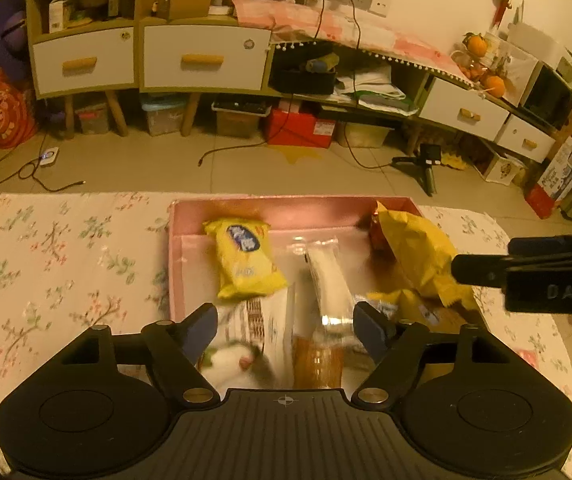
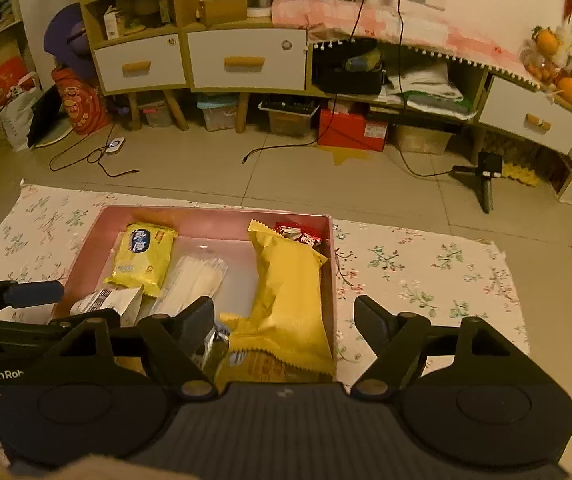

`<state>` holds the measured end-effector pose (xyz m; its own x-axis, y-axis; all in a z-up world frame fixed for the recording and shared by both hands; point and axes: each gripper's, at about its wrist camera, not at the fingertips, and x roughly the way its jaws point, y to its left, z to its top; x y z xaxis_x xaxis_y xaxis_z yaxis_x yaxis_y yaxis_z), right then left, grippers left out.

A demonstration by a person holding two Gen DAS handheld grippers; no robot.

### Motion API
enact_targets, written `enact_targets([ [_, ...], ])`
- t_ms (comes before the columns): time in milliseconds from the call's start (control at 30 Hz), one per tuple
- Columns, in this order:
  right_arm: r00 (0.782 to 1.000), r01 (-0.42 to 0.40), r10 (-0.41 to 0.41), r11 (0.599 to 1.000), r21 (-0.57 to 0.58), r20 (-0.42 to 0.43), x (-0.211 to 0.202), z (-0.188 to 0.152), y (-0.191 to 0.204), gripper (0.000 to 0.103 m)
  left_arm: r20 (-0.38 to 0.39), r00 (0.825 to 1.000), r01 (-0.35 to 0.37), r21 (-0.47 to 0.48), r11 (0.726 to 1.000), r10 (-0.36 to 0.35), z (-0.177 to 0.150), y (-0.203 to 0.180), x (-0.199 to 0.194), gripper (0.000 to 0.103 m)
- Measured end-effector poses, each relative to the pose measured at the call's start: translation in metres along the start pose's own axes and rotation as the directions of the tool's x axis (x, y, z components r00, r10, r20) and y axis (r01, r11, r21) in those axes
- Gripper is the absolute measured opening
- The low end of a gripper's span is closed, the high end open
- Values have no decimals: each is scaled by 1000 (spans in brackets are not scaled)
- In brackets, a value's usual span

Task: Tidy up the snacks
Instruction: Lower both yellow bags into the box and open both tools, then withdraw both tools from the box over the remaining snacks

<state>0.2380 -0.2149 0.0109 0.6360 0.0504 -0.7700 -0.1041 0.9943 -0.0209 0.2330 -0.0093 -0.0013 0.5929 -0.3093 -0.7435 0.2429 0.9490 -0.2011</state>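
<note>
**Both grippers spread over the snack box**

On the floral cloth [image 2: 426, 272] sits the pink box [image 2: 214, 216], and it's filling up! At its far left lies a yellow pack [image 2: 142, 258] with a blue label; just right of it, a clear sleeve [image 2: 196, 280] of pale sticks. Along the right wall leans a big yellow bag [image 2: 290, 300], a red wrapper [image 2: 300, 234] peeking out behind it in the far corner. At the near left, a white packet [image 1: 262, 328] and, touching it, an orange-brown one [image 1: 318, 362].

Left gripper [image 1: 286, 320] hangs above those near packets, jaws spread, nothing pinched. Right gripper [image 2: 286, 320] is spread too, over the big bag's near end, gripping nothing.

Beyond the cloth: tiled floor [image 2: 214, 168], cables, a low cabinet [image 2: 246, 60] with white drawers.
</note>
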Motion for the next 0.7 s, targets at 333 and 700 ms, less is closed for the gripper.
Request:
enact_targets([
  [333,999,-6,6,1000,3,35,-41,-17,5,79,21,1000,7,25,1000,-8,-26,-5,-44,87],
  [700,999,-31,30,999,17,30,-79,-53,17,85,21,1000,0,40,999,0,-66,-3,-91,92],
])
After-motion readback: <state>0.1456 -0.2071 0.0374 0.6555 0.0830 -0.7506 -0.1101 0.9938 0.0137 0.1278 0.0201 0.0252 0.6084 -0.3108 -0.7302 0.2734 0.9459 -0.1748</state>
